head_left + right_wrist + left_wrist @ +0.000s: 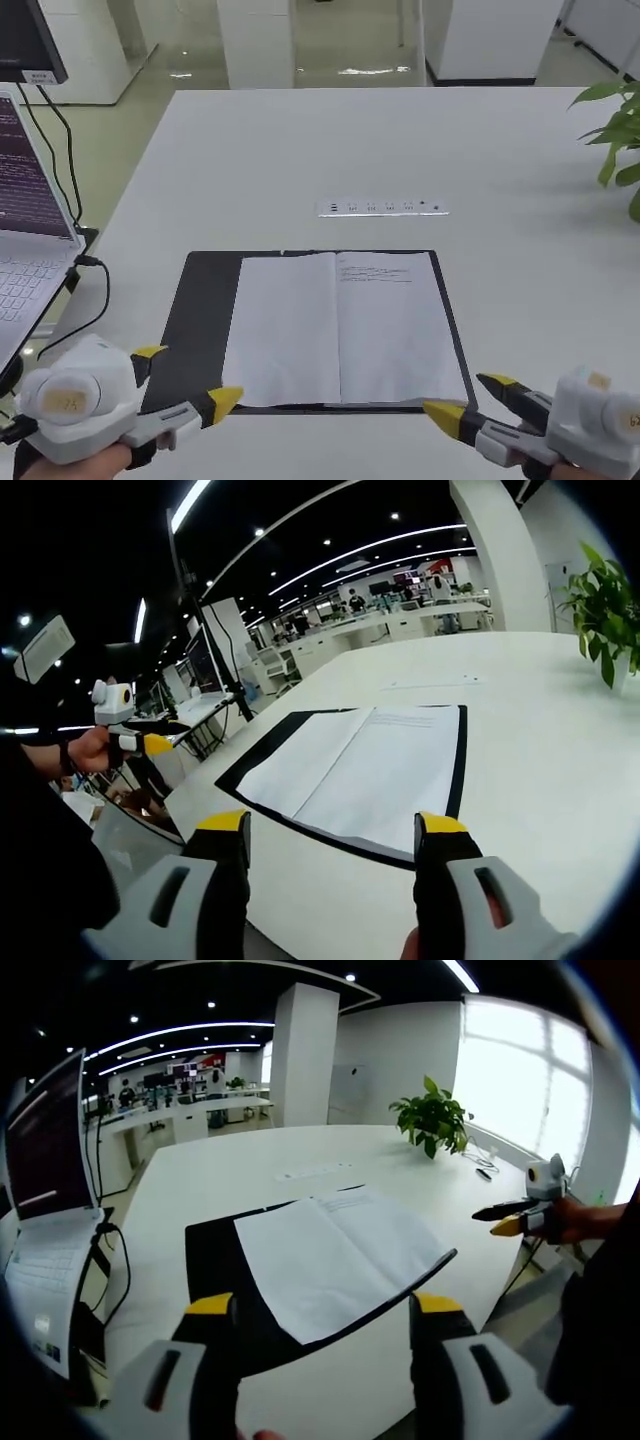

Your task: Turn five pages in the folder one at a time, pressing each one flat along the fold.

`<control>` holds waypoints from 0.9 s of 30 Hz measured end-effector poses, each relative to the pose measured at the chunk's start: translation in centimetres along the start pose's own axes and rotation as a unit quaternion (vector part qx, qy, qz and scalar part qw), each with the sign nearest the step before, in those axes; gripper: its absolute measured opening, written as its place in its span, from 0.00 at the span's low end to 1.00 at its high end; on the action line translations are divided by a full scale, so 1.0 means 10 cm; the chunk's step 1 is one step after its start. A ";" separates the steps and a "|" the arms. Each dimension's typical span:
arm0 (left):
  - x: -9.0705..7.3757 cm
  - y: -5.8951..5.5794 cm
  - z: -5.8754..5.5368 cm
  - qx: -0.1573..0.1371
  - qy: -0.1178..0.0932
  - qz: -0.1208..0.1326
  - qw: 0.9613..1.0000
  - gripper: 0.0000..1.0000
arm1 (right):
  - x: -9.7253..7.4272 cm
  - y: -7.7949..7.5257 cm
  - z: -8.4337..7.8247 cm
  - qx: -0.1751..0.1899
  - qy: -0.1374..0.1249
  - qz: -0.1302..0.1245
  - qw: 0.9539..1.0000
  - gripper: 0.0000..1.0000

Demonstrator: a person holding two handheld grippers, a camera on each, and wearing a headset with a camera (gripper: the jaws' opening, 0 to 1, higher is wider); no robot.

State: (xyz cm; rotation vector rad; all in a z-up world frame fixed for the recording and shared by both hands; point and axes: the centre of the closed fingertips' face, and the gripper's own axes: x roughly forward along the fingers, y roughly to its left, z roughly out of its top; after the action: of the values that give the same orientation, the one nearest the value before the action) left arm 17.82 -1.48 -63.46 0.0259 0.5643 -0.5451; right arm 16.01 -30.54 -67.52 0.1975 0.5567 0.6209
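Jaws of both grippers stand apart with nothing between them: the left gripper [190, 378] sits at the near left, the right gripper [468, 397] at the near right, each just short of the folder's near edge and touching no paper as far as the head view tells. Between and just beyond them the black folder [205, 320] lies open and flat on the white desk [300, 150]. Its fold [337, 325] runs straight from near to far, with a blank left page [285, 330] and a right page [395, 330] bearing a few lines of print at its far end. The right page's free edge lies on the right, nearer the right gripper, so that one looks better placed to lift it, leaving the left to press along the fold. Farther off come a power strip [383, 208], a laptop [25, 260] at left and a plant [620, 130] at right.
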 end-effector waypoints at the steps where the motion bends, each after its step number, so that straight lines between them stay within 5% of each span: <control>1: 0.00 0.00 0.00 0.000 0.000 0.000 1.000 0.69 | -0.01 0.00 0.00 0.003 0.000 0.000 1.000 0.66; 18: 0.18 -0.05 0.12 0.009 0.001 -0.010 1.000 0.70 | -0.04 -0.01 0.01 0.009 -0.005 -0.006 1.000 0.68; 27: 0.38 -0.23 0.30 0.017 -0.006 -0.033 0.999 0.70 | -0.09 -0.04 -0.03 0.013 -0.004 -0.010 1.000 0.68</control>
State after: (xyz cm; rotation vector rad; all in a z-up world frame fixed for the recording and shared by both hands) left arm 20.86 -5.75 -62.62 0.0359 0.5457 -0.6178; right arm 15.42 -31.42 -67.49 0.2189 0.5585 0.5929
